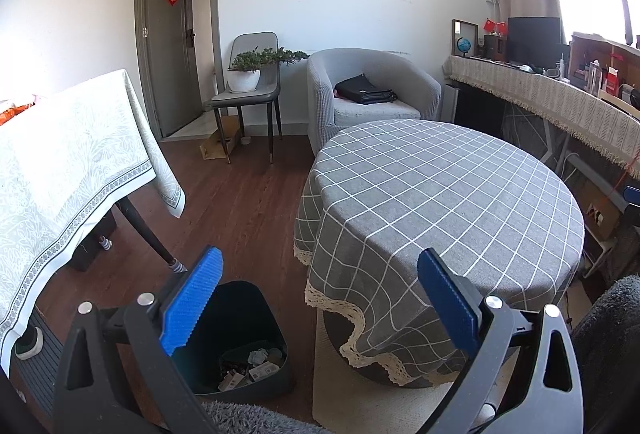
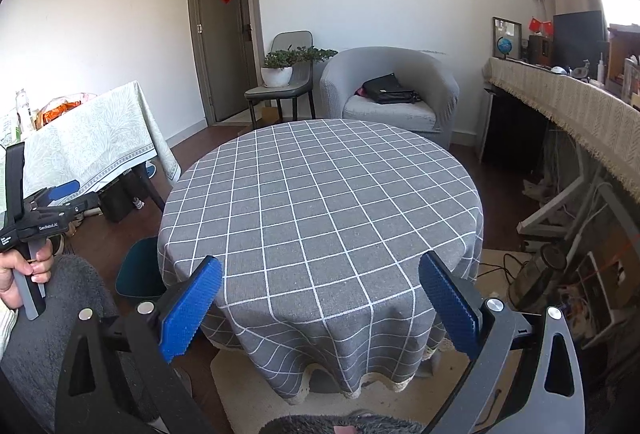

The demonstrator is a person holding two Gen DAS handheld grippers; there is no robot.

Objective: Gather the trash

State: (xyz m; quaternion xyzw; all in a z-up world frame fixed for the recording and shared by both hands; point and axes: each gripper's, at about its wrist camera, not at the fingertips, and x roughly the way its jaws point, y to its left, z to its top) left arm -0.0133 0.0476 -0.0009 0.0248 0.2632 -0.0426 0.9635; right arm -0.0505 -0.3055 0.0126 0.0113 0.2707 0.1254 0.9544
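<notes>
Left wrist view: the left gripper (image 1: 320, 298) hangs with its blue-padded fingers (image 1: 191, 304) spread wide and nothing between them. At 7 o'clock, partly behind the left finger, a dark bin (image 1: 256, 354) stands on the wooden floor (image 1: 240, 202); the trash (image 1: 250, 366), crumpled paper and small cartons, lies at its bottom. The bin sits just beside the round table (image 1: 440, 194), which fills the frame from centre to 3 o'clock under a grey checked cloth with a lace hem. At 9 o'clock a second table (image 1: 72, 162) carries a pale patterned cloth. At 12 o'clock stand a grey armchair (image 1: 372, 90) holding a black bag (image 1: 366, 90) and a chair bearing a potted plant (image 1: 248, 70).

Right wrist view: the right gripper (image 2: 320, 298) also has its fingers (image 2: 190, 310) spread apart, empty, poised over the near edge of the round table (image 2: 320, 202). The bin (image 2: 142, 268) shows only as a dark rim at 8 o'clock, touching or just beside the hanging cloth; its contents are hidden here. At 9 o'clock a hand (image 2: 20, 270) grips the handle of the left gripper (image 2: 48, 202), whose finger spacing cannot be judged from this angle. A long draped counter (image 2: 560, 94) runs along 3 o'clock.
</notes>
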